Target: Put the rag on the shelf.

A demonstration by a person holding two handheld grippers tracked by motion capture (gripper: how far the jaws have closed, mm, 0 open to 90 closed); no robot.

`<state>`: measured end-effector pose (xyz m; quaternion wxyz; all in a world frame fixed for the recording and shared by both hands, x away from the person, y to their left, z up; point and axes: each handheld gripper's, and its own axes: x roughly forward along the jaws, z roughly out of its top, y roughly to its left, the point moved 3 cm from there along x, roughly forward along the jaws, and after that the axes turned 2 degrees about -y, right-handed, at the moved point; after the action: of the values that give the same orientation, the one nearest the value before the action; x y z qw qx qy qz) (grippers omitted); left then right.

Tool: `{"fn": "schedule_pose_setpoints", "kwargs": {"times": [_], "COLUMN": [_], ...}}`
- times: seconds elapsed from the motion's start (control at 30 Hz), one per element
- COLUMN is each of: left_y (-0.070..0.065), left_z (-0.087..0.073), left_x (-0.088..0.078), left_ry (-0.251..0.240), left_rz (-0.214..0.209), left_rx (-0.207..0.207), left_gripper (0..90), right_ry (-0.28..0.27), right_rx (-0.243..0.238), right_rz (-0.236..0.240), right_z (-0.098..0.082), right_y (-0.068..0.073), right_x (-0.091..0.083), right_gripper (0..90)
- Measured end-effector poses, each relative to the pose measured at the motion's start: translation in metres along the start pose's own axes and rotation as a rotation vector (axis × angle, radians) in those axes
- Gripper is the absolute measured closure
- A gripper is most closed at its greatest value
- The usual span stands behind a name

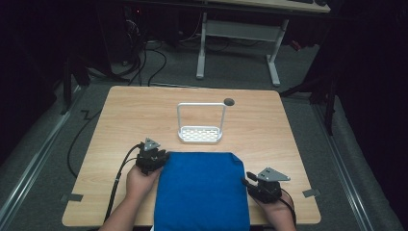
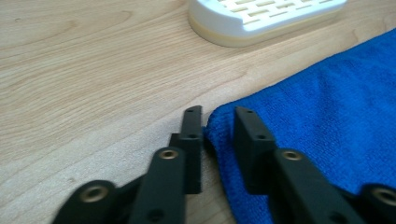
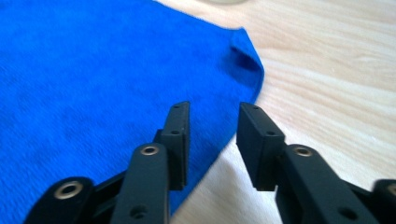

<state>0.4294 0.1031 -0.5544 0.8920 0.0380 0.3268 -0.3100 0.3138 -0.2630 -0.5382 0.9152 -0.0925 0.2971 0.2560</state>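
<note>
Blue terry cloth (image 1: 202, 190) lies at the tabletop's (image 1: 125, 115) near edge; left gripper (image 2: 218, 122) and right gripper (image 3: 212, 122) straddle its edges, jaws apart, gripping nothing. Closing shallowly could miss the hem.

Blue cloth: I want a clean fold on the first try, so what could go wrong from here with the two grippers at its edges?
The left gripper straddles only the very corner of the blue cloth, so the thin bite may slip out on lifting. The right gripper sits open at the side edge, short of its far corner, so the pull could be uneven and skew the fold. The white rack stands just beyond the cloth; a forward sweep might nudge it.
</note>
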Motion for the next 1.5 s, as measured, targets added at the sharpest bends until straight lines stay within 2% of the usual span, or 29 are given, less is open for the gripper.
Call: {"fn": "schedule_pose_setpoints", "kwargs": {"times": [0.13, 0.23, 0.37, 0.53, 0.6, 0.73, 0.83, 0.9, 0.97, 1.0, 1.27, 1.5], "left_y": [-0.002, -0.002, -0.001, -0.002, -0.001, -0.001, -0.001, -0.001, 0.0, 0.0, 0.001, 0.001], "left_z": [0.0, -0.001, 0.0, -0.001, -0.001, -0.001, -0.001, -0.001, -0.001, -0.001, -0.001, -0.001], "left_x": [0.0, 0.0, 0.0, 0.0, 0.0, 0.0, 0.0, 0.0, 0.0, 0.0, -0.001, -0.001], "left_ry": [0.007, 0.009, 0.01, 0.009, 0.008, 0.008, 0.009, 0.009, 0.009, 0.01, 0.013, 0.004], "left_rz": [-0.003, -0.01, -0.022, -0.018, -0.025, -0.027, -0.03, -0.031, -0.033, -0.034, -0.038, -0.038], "left_rx": [0.025, 0.026, 0.015, 0.028, 0.019, 0.015, 0.013, 0.01, 0.005, 0.002, -0.005, -0.018], "left_gripper": [82.3, 84.5, 84.6, 82.9, 82.8, 82.9, 82.9, 82.9, 82.9, 83.1, 83.5, 83.5], "right_ry": [-0.018, -0.018, -0.019, -0.005, 0.015, 0.047, 0.034, 0.044, 0.066, 0.074, 0.071, 0.06], "right_rx": [0.005, -0.007, -0.007, -0.013, -0.014, 0.017, 0.021, 0.01, -0.029, -0.035, 0.0, 0.034], "right_rz": [-0.008, -0.023, -0.041, -0.077, -0.092, -0.091, -0.084, -0.09, -0.104, -0.11, -0.12, -0.111], "right_z": [0.009, 0.022, 0.04, 0.055, 0.055, 0.05, 0.046, 0.044, 0.043, 0.042, 0.041, 0.04], "right_y": [0.003, 0.002, -0.001, -0.006, -0.01, -0.018, -0.017, -0.015, -0.013, -0.013, -0.023, -0.031], "right_x": [0.002, 0.007, 0.018, 0.038, 0.048, 0.065, 0.069, 0.071, 0.075, 0.076, 0.074, 0.073], "right_gripper": [59.0, 57.3, 56.1, 54.6, 54.5, 53.9, 54.0, 54.1, 54.7, 54.9, 64.6, 71.4]}}
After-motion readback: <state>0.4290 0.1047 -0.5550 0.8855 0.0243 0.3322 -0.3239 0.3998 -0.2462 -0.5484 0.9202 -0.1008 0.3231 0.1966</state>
